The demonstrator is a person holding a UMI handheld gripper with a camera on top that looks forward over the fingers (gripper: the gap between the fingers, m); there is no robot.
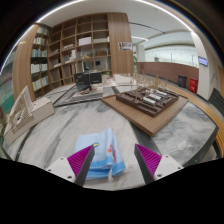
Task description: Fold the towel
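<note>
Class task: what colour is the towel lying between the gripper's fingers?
Light blue with white areas: the towel shows best in the gripper view, crumpled on the table between the open fingers.

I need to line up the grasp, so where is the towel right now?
In the gripper view, the light blue towel lies crumpled on the pale table, just ahead of the open gripper, nearer its left finger.

Bare marble-look tabletop (60,135) is seen left & right of the fingers, w/ free passage there. Between and just ahead of the spread fingers, the path is taken by a crumpled blue towel (103,152). Further on, a wooden tray (150,102) w/ small items blocks the right.
</note>
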